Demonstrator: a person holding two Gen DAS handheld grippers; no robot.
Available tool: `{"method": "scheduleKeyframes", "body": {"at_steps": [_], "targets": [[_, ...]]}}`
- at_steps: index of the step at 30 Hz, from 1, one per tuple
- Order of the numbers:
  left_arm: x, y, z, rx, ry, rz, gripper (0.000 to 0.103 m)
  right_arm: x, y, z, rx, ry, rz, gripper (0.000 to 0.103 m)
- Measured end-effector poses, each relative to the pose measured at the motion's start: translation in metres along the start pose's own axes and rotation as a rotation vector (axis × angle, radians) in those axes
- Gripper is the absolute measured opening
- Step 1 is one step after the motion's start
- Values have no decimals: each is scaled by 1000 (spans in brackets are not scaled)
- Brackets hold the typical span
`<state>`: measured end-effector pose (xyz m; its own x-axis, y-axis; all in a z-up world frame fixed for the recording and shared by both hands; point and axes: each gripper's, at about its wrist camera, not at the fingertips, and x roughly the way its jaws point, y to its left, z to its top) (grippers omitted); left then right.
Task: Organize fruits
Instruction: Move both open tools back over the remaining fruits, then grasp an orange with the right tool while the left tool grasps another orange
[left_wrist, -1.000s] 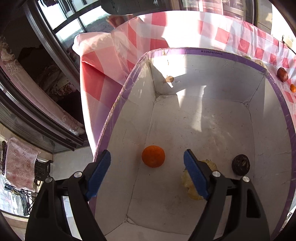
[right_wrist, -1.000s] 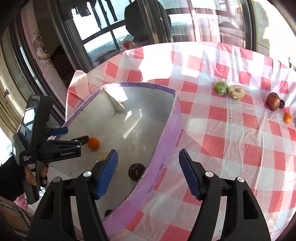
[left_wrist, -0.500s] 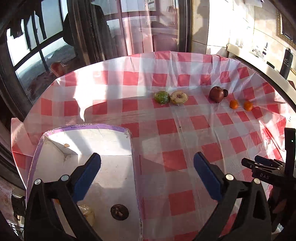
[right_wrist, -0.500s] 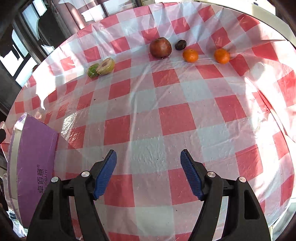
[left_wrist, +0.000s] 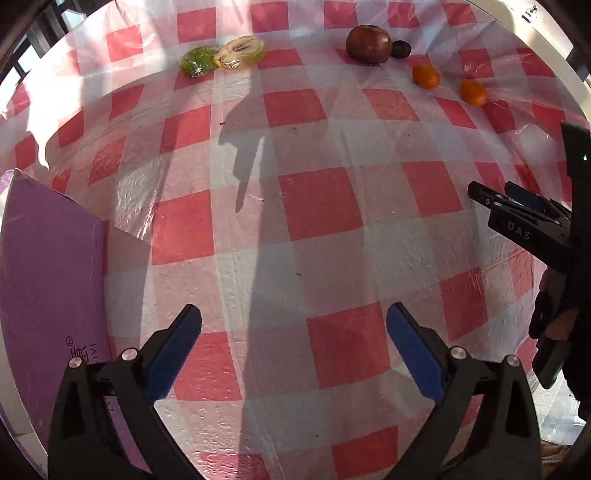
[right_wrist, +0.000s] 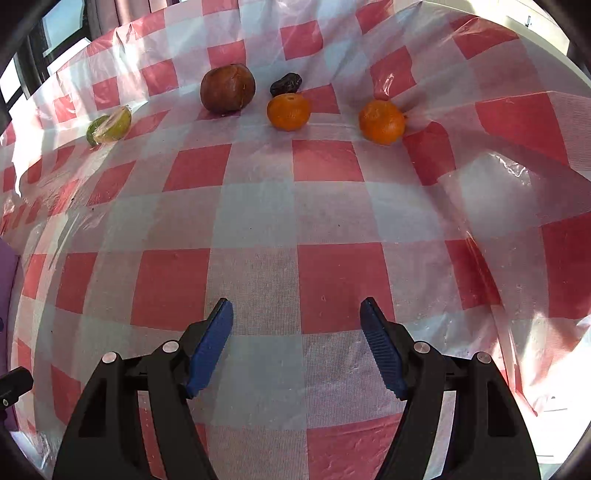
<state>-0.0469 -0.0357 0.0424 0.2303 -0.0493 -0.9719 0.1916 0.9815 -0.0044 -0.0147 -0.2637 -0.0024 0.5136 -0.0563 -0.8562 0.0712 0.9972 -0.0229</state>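
Two grippers hang over the table (right_wrist: 258, 280), both empty with jaws spread wide. Well ahead of the right gripper (right_wrist: 296, 347) lie two oranges (right_wrist: 289, 111), with a brown fruit (right_wrist: 228, 88) and a small dark fruit (right_wrist: 286, 84) just behind them; nothing lies between them and the jaws. Far ahead-left of the left gripper (left_wrist: 293, 354) sit two wrapped green fruit halves (left_wrist: 221, 56). A purple box (left_wrist: 48, 280) stands just left of its jaws.

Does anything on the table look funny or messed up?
Yes. The clear plastic sheet over the checked cloth is bunched and puffed up at the right edge, near one orange. Also, two fruits are cut halves wrapped in film, not whole ones.
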Motion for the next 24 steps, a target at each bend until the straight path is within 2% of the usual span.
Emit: {"method": "scheduleKeyframes", "body": {"at_steps": [5,10,17,18,20,24], "targets": [[16,-14,1,-23,41,29,100,30,-17,50,41,-64,-55,67],[29,-22,4,-23,85,52,100,58,-46,91,180,-80,-79,67],[41,-30,30,-23,94,56,100,77,-62,125,299,-111,-100,67],[43,-31,36,-21,93,54,100,77,-62,126,310,-114,-109,66],[46,-34,52,-14,82,48,100,75,-67,125,338,-121,-126,44],[50,-44,91,0,36,15,100,66,-79,112,344,-121,-72,43]]}}
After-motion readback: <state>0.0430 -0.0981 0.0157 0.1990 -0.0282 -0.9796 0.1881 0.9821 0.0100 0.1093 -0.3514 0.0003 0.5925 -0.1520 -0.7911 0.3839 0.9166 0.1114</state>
